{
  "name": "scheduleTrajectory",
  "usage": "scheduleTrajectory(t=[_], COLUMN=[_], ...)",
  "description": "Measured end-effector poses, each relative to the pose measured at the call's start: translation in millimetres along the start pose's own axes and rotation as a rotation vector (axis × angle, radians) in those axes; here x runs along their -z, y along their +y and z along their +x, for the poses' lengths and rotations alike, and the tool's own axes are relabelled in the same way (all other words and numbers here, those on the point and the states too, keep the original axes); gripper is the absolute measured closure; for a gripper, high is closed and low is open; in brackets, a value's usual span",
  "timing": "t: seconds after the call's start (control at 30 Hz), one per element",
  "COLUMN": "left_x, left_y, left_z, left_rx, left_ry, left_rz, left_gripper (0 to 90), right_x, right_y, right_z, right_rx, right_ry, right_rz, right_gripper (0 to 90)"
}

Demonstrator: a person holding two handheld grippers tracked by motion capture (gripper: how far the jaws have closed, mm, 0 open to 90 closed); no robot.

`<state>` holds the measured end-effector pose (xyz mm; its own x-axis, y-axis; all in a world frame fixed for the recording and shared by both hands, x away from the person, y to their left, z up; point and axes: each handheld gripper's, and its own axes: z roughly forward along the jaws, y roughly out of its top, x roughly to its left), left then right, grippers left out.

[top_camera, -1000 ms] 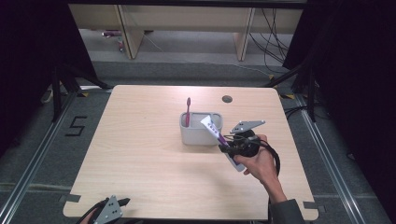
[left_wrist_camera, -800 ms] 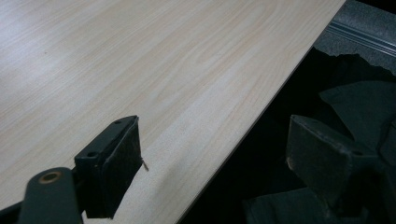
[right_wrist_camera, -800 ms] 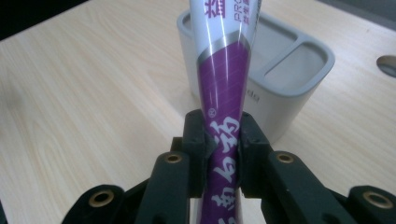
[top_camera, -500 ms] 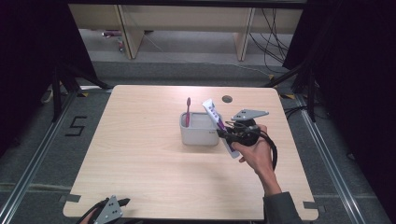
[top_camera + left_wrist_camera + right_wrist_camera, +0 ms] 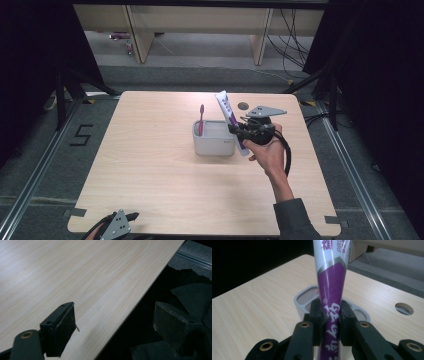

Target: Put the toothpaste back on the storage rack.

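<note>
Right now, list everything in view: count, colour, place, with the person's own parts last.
toothpaste tube: one, white and purple, clamped in the right tool, tilted, beside the holder's right end
toothbrush: one, pink-purple, standing in the holder's left compartment
holder: one, grey-white, with compartments, mid-table
table: one, light wood, with a round hole near its far edge
floor marking "5": one, black, left of the table
shelving: pale wood, beyond the table
cables: several, black, on the floor at far right
left tool: one, black, jaws apart, at the table's near left edge
right tool: one, black, shut on the tube
right hand: one, holding the right tool
</note>
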<state>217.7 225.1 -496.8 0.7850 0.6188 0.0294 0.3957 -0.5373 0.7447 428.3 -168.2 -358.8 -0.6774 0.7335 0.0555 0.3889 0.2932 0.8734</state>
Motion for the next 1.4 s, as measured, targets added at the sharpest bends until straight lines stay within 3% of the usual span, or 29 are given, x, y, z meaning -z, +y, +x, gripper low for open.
scheduleTrajectory(t=[0.03,0.1,0.13,0.17,0.23,0.3,0.37,0.4,0.6,0.67,0.7,0.73,0.77,0.8,0.97,1.0,1.1,1.13,1.17,1.4], left_x=[-0.2,-0.2,0.1,0.0,0.5,0.7,0.5,0.5,0.3,1.0,0.5,0.8,1.5,1.3,0.6,1.2,0.9,0.4,0.7,1.3], left_y=[-0.3,-0.2,-0.2,-0.1,-0.1,-0.3,-0.4,-0.3,0.0,-0.1,-0.4,-0.4,0.1,-0.4,-0.5,-0.3,-0.1,-0.1,-0.3,-0.2], left_z=[-0.5,0.7,0.8,0.8,0.3,0.3,-0.2,0.0,0.0,1.0,-0.4,-0.6,0.6,-0.5,-0.6,0.7,0.9,-1.1,0.8,0.5], left_rx=[0.012,-0.01,-0.012,-0.01,-0.004,-0.008,0.005,0.001,-0.005,-0.015,0.0,0.015,-0.004,0.014,0.004,-0.014,-0.013,0.011,-0.012,-0.017], left_ry=[0.0,0.01,0.009,0.009,0.004,0.004,0.004,0.003,0.003,-0.002,-0.001,-0.004,0.001,-0.003,-0.013,-0.002,0.0,-0.014,-0.001,-0.004], left_rz=[-0.003,0.004,0.005,0.003,-0.003,0.0,-0.001,-0.002,0.001,0.008,-0.012,-0.002,0.004,0.001,-0.016,0.005,-0.001,-0.016,-0.002,0.01], left_gripper=[17.2,17.2,17.2,17.2,17.2,17.2,17.2,17.2,17.2,17.2,17.2,17.2,17.2,17.2,17.2,17.2,17.2,17.2,17.2,17.2], right_x=[-1.8,-5.8,-7.6,-9.6,-12.0,-15.4,-17.0,-19.0,-30.7,-34.3,-36.6,-39.0,-40.1,-42.1,-50.3,-50.6,-54.9,-56.7,-57.7,-68.4], right_y=[0.4,1.1,1.1,1.8,3.4,5.9,8.7,10.2,16.4,17.9,19.2,20.2,20.5,21.2,23.0,23.6,25.4,26.3,26.7,31.9], right_z=[-0.4,-1.9,-0.7,-3.4,-2.2,-4.8,-3.7,-5.3,-3.9,-1.8,-2.9,-2.6,-1.3,-2.1,-3.8,-2.8,-5.7,-6.4,-6.8,-6.1], right_rx=[-0.006,-0.002,-0.036,-0.006,-0.042,-0.009,-0.046,-0.028,-0.051,-0.072,-0.046,-0.051,-0.07,-0.058,-0.051,-0.07,-0.055,-0.058,-0.054,-0.051], right_ry=[-0.005,-0.007,0.0,-0.014,-0.003,-0.016,-0.014,-0.012,0.002,0.0,0.001,-0.003,-0.002,0.0,-0.011,-0.006,-0.022,-0.015,-0.021,-0.022], right_rz=[-0.007,-0.018,-0.022,-0.032,-0.028,-0.055,-0.053,-0.07,-0.11,-0.101,-0.098,-0.103,-0.1,-0.102,-0.113,-0.105,-0.119,-0.126,-0.129,-0.139], right_gripper=[76.8,76.8,76.8,76.8,76.7,76.8,76.8,76.8,76.8,76.8,76.8,76.8,76.8,76.8,76.8,76.8,76.8,76.8,76.8,76.7])
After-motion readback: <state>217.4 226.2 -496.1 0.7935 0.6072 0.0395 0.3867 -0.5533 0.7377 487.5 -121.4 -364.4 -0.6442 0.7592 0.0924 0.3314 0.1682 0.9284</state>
